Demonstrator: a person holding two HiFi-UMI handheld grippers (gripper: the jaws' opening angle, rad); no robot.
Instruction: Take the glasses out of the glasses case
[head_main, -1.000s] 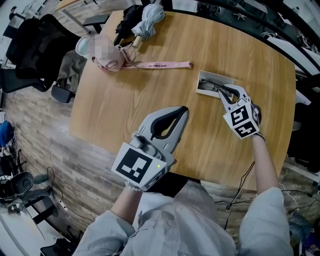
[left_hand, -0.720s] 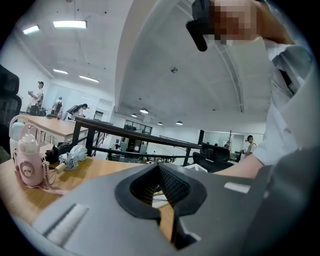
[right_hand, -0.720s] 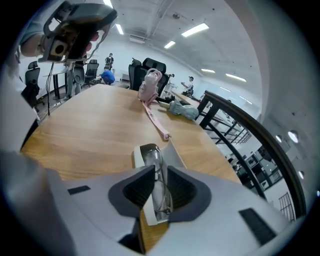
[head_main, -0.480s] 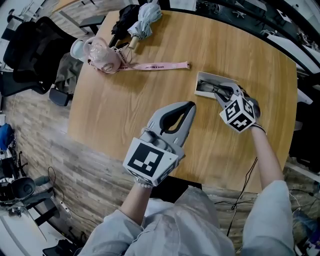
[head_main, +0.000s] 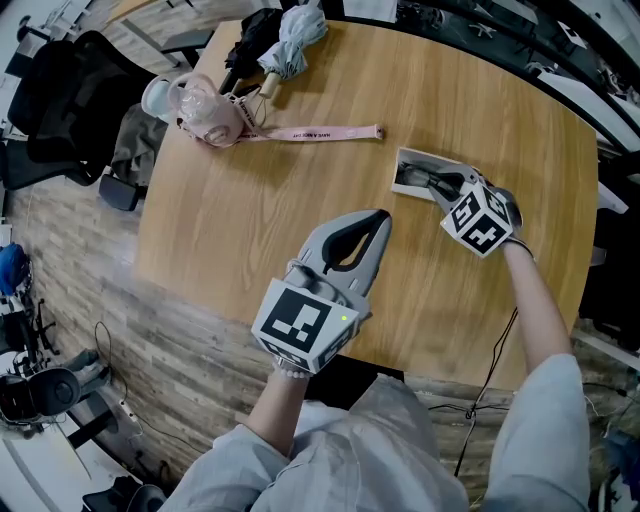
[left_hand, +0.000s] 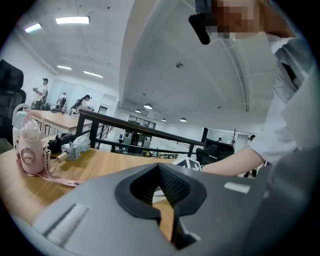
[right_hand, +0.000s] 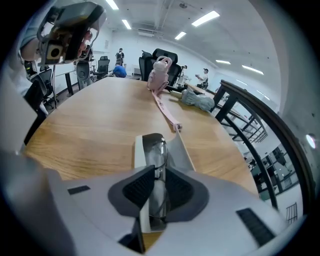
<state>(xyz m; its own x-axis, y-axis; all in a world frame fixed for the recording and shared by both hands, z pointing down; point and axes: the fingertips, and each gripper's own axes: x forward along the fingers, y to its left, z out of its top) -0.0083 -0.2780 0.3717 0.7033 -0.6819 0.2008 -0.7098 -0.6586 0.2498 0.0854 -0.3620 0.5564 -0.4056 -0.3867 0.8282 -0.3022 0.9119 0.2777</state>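
Note:
A white glasses case (head_main: 408, 160) lies open on the wooden table (head_main: 300, 190), at the right. The clear-framed glasses (right_hand: 159, 145) lie folded inside the case (right_hand: 138, 146). My right gripper (head_main: 441, 181) reaches into the case from the near right. In the right gripper view, the right gripper (right_hand: 158, 175) has its pads close on either side of the glasses, which rest in the case. My left gripper (head_main: 374, 220) hovers over the table's middle, shut and holding nothing. In its own view the left gripper (left_hand: 161, 172) points toward the right hand.
A pink bottle (head_main: 205, 112) with a pink strap (head_main: 320, 131) stands at the far left of the table. A folded grey umbrella (head_main: 296, 30) and a black one (head_main: 252, 40) lie beyond it. A black chair (head_main: 60, 90) stands off the table's left edge.
My right gripper has moved up and left into the case, and its jaws have closed round the glasses. The left gripper has drifted slightly right.

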